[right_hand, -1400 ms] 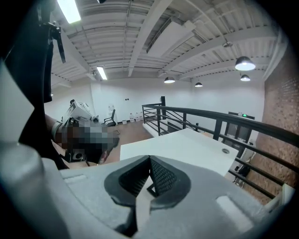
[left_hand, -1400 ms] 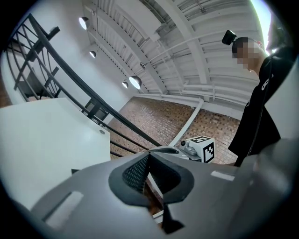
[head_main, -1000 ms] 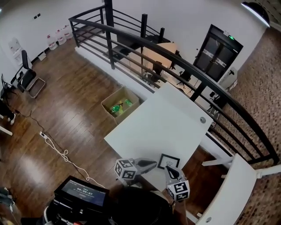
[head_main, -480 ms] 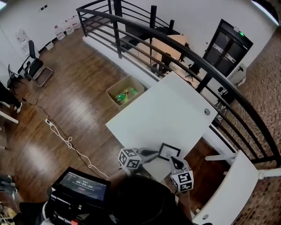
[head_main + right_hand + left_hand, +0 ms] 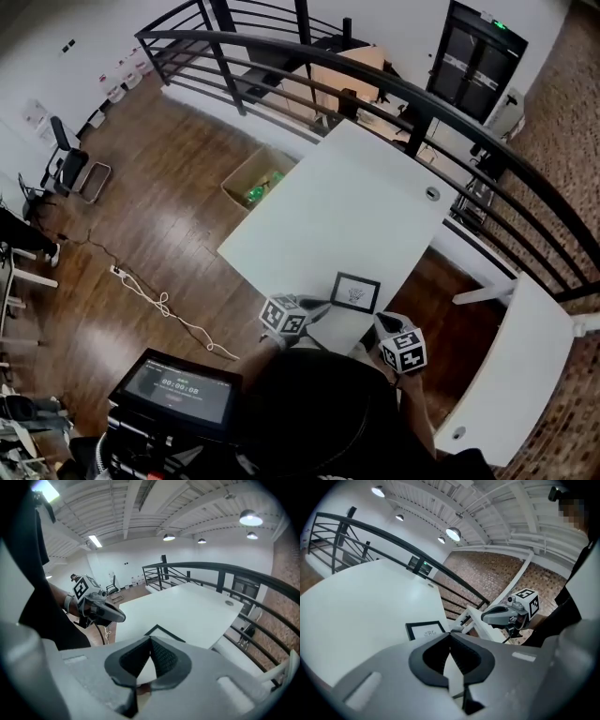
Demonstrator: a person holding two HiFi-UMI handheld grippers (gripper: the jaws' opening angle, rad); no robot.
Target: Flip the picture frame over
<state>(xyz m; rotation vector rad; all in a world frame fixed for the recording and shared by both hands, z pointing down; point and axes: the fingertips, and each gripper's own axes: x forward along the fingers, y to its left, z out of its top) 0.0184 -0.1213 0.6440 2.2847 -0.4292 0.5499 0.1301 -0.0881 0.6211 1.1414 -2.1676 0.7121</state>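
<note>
The picture frame (image 5: pixel 356 292), black-edged with a white sheet facing up, lies flat near the front edge of the white table (image 5: pixel 356 216). My left gripper (image 5: pixel 323 304) is shut and empty, its tips just left of the frame. My right gripper (image 5: pixel 380 321) is shut and empty too, at the frame's near right corner, over the table's edge. In the left gripper view the picture frame (image 5: pixel 425 630) lies just beyond the shut left gripper (image 5: pixel 450 634), with the right gripper (image 5: pixel 499 615) to its right. In the right gripper view only a corner of the picture frame (image 5: pixel 164 632) shows past the shut right gripper (image 5: pixel 150 639).
An open cardboard box (image 5: pixel 255 184) with green items stands on the wooden floor left of the table. A black railing (image 5: pixel 375 84) runs behind the table. A second white table (image 5: pixel 511 366) is at the lower right, and a screen (image 5: pixel 176 386) at the lower left.
Both grippers have sunk toward the table's front edge. The right one has drawn off to the right of the frame. The head view has shifted; the frame lies as before.
</note>
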